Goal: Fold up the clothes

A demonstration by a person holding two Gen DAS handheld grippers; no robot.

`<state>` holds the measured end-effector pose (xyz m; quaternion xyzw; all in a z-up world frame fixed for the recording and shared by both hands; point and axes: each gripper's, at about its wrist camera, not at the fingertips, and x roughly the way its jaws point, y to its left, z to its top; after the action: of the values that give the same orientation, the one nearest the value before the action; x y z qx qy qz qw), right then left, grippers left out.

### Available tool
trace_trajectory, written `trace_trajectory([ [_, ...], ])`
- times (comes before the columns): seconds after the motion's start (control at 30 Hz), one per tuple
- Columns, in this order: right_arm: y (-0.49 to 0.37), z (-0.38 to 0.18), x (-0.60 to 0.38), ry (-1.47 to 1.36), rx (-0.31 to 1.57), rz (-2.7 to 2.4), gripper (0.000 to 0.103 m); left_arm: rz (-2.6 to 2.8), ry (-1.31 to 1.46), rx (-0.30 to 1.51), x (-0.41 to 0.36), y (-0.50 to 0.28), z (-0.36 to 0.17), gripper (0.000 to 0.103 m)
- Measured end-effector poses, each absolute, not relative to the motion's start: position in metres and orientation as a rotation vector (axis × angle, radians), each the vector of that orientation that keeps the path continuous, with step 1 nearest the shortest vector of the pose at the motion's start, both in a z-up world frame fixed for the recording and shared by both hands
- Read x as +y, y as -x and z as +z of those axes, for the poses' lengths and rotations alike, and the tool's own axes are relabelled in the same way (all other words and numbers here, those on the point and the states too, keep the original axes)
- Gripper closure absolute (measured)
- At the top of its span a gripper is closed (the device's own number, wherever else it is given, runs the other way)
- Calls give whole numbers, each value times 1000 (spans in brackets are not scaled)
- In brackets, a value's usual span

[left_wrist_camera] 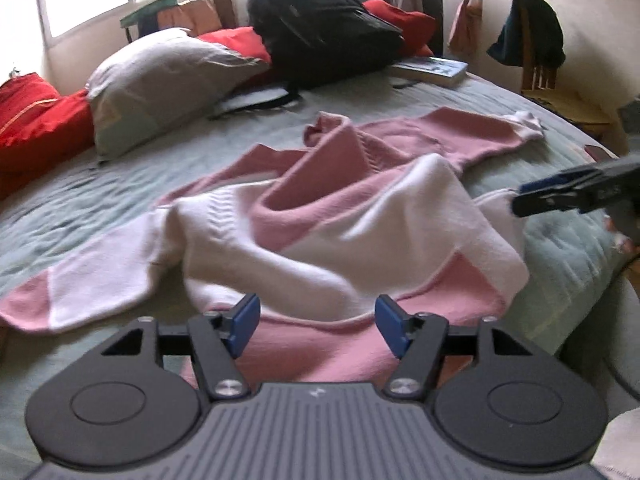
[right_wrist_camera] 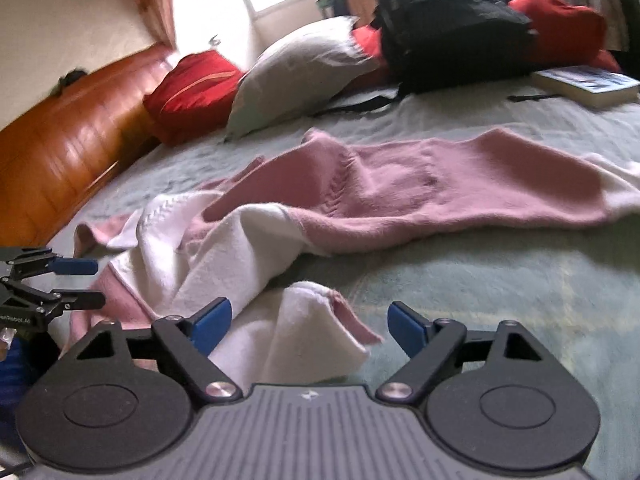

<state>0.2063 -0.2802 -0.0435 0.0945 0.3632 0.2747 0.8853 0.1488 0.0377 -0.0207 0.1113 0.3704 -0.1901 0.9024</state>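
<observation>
Your left gripper has its blue pads spread apart with nothing pinched, sitting right over the pink hem band of the rumpled pink-and-white knit sweater, so the cloth is under the jaws but not clamped. Your right gripper is spread wide too, empty, with a folded white-and-pink corner of the sweater just past its fingertips, touching neither pad as far as I can tell. The sweater itself is sprawled across the middle of the pale green bedspread, body bunched up in a heap, one pink sleeve stretched off to the far right and the other trailing to the left edge. My take is you're between grips, and it needs flattening before any real fold. So I'd grab the hem at two well-separated spots, one per gripper, get a single layer plus its backing rather than a random wad, then lift and pull apart so the body lays flat. Watch that bunched ridge in the middle, it'll likely drag along if you grab too deep. Further back the grey pillow, black backpack and thick paperback book are well clear, so you've got room to spread out.
</observation>
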Motion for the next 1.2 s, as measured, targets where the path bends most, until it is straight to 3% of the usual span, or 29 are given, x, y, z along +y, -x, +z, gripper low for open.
trace_trajectory([
  [0.43, -294, -88, -314, -635, 964, 931, 3, -399, -226, 831, 25, -162, -40, 33],
  [0.73, -215, -60, -317, -678, 990, 1128, 3, -392, -228, 833, 30, -162, -41, 30],
  [0.9, -216, -63, -332, -668, 979, 1035, 3, -395, -230, 824, 28, -160, -39, 30],
  [1.2, -241, -88, -317, -771, 1000, 1060, 24, -384, -224, 834, 30, -155, -40, 29],
])
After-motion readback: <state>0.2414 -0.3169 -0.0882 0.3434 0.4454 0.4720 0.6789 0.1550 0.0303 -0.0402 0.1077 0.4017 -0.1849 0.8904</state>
